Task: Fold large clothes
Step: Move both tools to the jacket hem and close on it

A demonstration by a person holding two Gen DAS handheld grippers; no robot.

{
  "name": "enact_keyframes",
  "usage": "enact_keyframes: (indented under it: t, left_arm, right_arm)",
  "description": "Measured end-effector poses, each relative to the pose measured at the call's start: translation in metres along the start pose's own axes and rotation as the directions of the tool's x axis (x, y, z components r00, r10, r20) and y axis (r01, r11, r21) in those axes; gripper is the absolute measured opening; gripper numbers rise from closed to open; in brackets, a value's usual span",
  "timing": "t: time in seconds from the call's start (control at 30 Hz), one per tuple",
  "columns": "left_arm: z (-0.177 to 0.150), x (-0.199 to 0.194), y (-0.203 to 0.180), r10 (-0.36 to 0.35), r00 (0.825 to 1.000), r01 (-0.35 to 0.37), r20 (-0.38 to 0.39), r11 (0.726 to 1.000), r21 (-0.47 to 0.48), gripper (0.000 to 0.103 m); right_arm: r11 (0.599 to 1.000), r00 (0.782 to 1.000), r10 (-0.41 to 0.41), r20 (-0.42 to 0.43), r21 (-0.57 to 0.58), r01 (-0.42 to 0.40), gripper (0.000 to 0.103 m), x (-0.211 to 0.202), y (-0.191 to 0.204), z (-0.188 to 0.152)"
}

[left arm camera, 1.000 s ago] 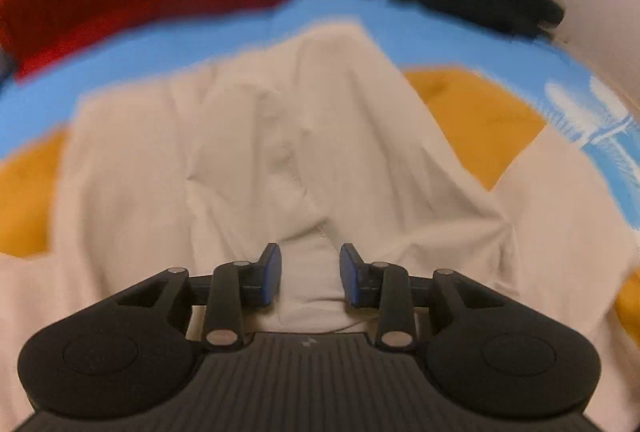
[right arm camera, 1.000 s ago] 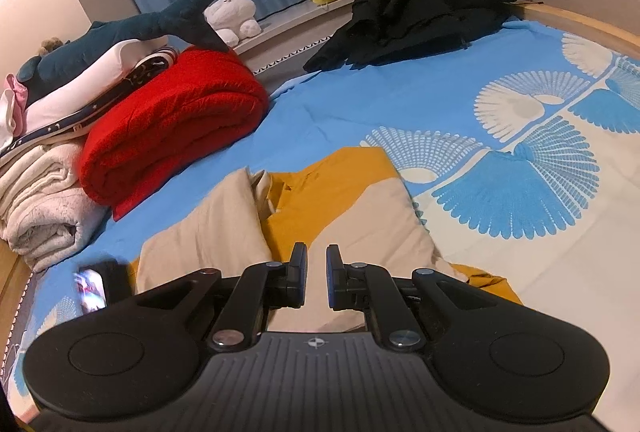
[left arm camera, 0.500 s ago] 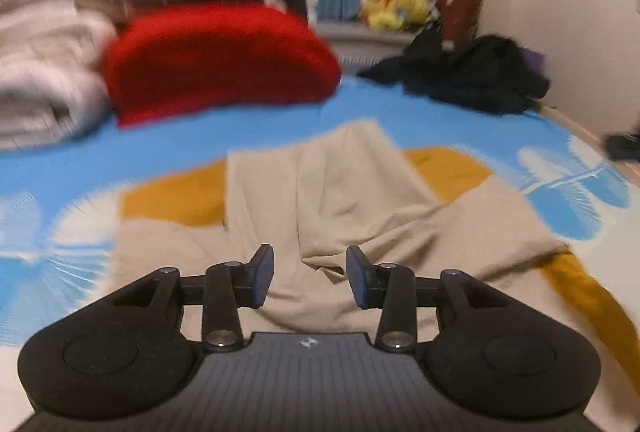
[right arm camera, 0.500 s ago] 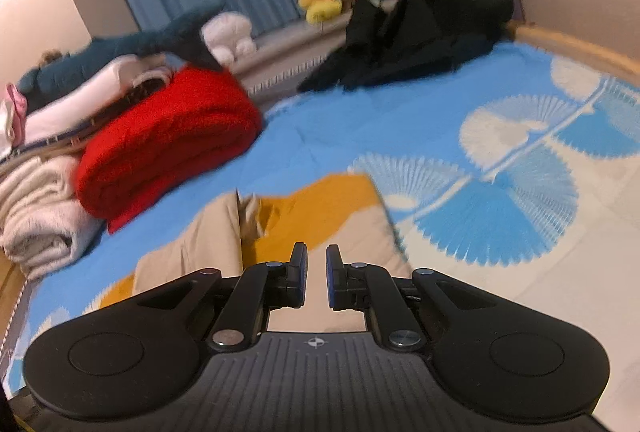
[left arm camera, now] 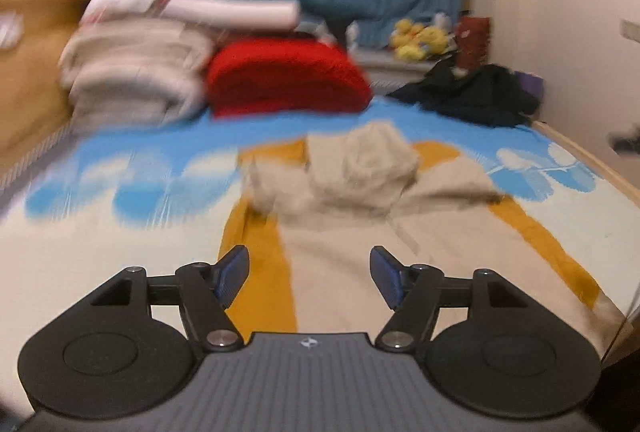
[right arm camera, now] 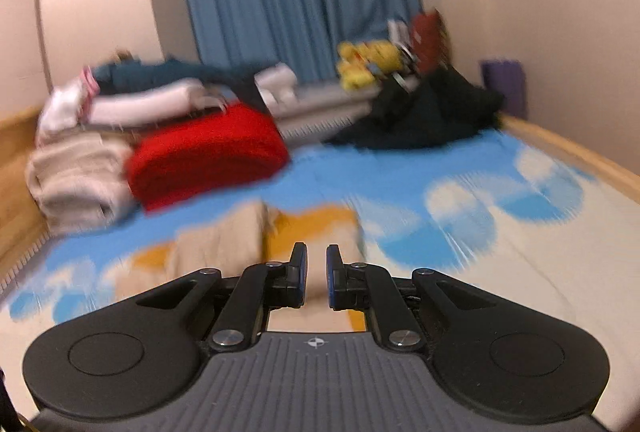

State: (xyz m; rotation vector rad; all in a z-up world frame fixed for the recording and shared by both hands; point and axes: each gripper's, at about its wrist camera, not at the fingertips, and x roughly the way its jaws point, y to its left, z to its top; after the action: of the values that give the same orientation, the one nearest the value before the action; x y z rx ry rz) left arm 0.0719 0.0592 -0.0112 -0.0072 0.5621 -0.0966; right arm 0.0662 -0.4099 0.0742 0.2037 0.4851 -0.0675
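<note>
garment (left arm camera: 360, 200): beige and mustard, half-folded on bed (left arm camera: 100, 252), released a moment ago
left fingers (left arm camera: 236, 274): opening, empty, now pulled back
right fingers (right arm camera: 298, 268): near-together, empty
meaning: fold laid; next fold pending

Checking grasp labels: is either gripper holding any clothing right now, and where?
Nothing. The left gripper is opening with nothing between its jaws; the right gripper is nearly shut, also empty.

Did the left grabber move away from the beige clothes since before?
Yes. The left gripper has pulled back and up: the beige garment, once filling its view, now lies farther off below the red blanket. Its jaws are opening, empty.
</note>
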Motion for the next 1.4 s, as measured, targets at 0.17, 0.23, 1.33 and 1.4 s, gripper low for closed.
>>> enact_keyframes:
  t: [0.17,0.23,1.33,1.4]
  left_arm:
    - [-0.039,-0.018,-0.004,-0.033,0.998,0.033,-0.051,0.999,-0.001,0.020]
    - [-0.038,-0.020,-0.001,-0.055,0.998,0.055,-0.016,0.998,-0.012,0.020]
    - [-0.099,0.085,0.095,0.055,0.864,-0.221,-0.501,0.935,-0.278,0.009]
    - [-0.093,0.074,0.092,0.038,0.887,-0.187,-0.460,0.941,-0.283,0.002]
  right_arm:
    - [0.994,0.993,-0.103,-0.057,0.020,0.104,0.010,-0.045,-0.036,-0.055]
    - [0.991,0.995,-0.093,-0.038,0.096,0.096,0.010,-0.051,-0.048,-0.071]
    - [0.975,0.835,-0.138,-0.533,0.077,0.210,0.001,0.080,-0.077,-0.142]
    - [0.974,0.859,-0.107,-0.502,0.119,0.191,0.000,0.069,-0.078,-0.135]
